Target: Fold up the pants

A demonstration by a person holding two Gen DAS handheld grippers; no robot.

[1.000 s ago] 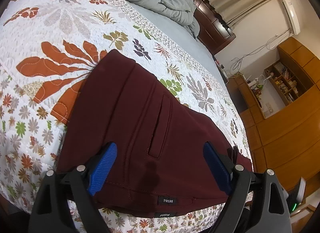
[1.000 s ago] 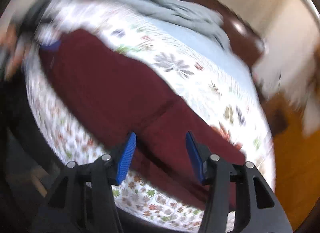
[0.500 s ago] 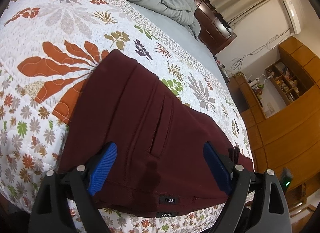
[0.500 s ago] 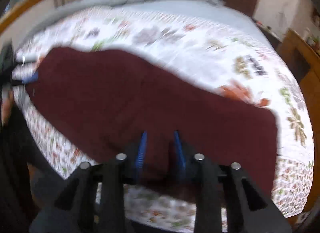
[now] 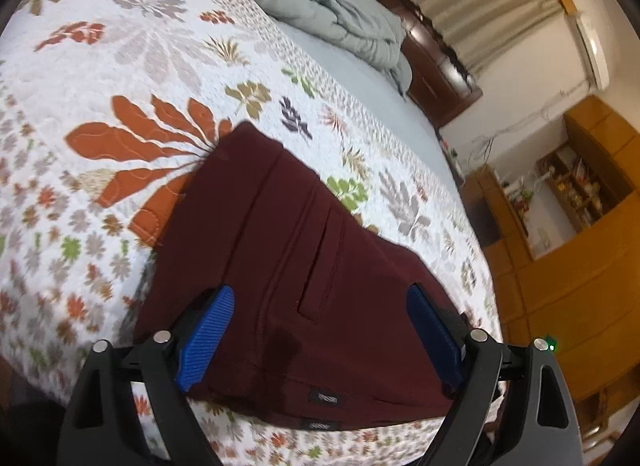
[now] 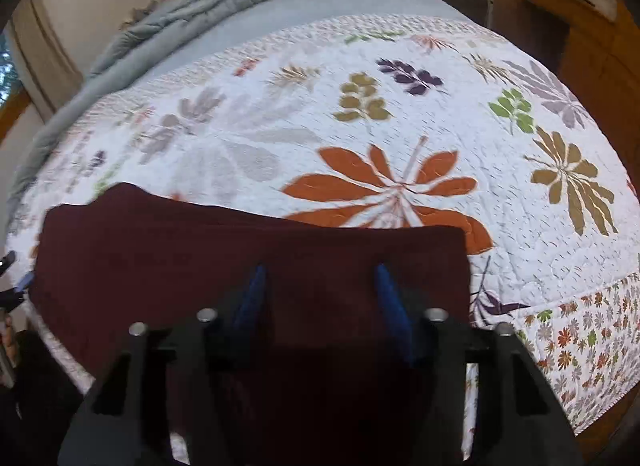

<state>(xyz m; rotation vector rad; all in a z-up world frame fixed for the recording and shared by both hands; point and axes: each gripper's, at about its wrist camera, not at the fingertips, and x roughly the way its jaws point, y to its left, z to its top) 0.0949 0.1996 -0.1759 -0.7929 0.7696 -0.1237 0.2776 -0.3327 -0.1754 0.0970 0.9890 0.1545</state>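
Dark maroon pants [image 5: 304,266] lie folded on a floral quilt on a bed, waistband with two small labels at the near edge. My left gripper [image 5: 320,330] is open, its blue fingers [image 5: 204,330] spread wide just above the waistband end, holding nothing. In the right wrist view the pants [image 6: 200,258] form a flat rectangle at the bed's front left. My right gripper [image 6: 320,298] hovers over their near right part with blue fingers [image 6: 252,294] apart and nothing gripped between them.
The quilt [image 6: 400,113] covers most of the bed. A crumpled grey-blue duvet [image 5: 328,5] lies at the headboard end. Wooden cabinets and shelves [image 5: 580,225] stand beside the bed. The bed's front edge [image 6: 580,366] drops off at the right.
My right gripper swung over the pants, narrowed half a second ago, and now stands open again over the folded cloth. The left gripper has barely moved.
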